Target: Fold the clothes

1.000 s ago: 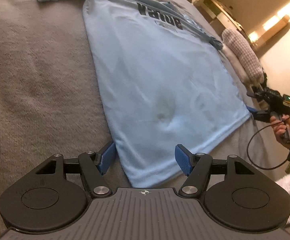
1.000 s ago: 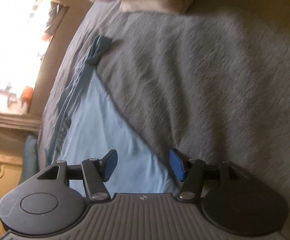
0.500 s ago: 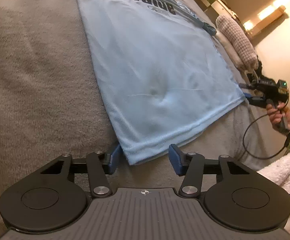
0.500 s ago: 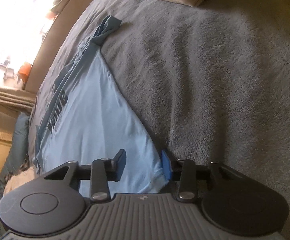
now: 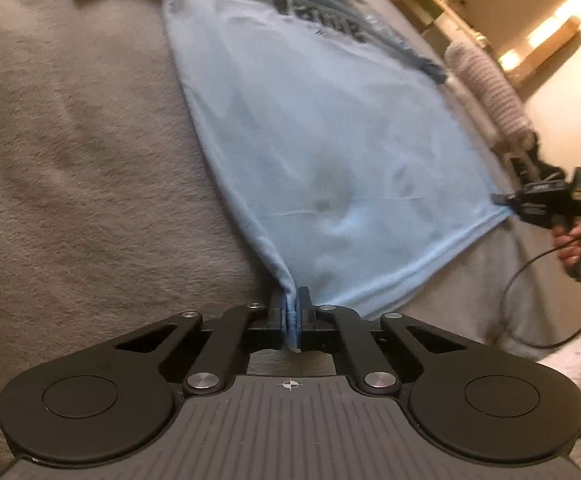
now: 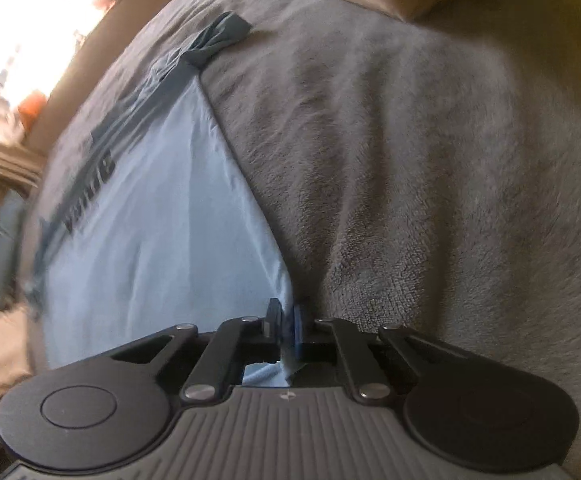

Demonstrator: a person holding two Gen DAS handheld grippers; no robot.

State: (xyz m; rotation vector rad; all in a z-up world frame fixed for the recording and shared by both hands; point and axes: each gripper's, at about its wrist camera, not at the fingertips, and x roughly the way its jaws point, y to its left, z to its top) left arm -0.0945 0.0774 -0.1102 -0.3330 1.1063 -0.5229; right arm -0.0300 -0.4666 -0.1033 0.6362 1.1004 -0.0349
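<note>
Left gripper (image 5: 291, 312) clamped on near hem corner of one light blue t-shirt (image 5: 330, 140); right gripper (image 6: 286, 326) pinching the other hem corner. Shirt stretches ahead over grey blanket (image 6: 410, 180), sleeve (image 6: 218, 40) beyond, two pillows (image 5: 486, 88) far off.

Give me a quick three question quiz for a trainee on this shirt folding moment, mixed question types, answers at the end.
1. True or false: the left gripper has its jaws shut on a hem corner of the light blue T-shirt.
2. What is the right gripper clamping?
A. the grey blanket
B. the T-shirt
C. nothing
3. Fill in: the T-shirt lies spread on the grey ____.

Key: 1 true; 2 B; 3 blanket.
</note>
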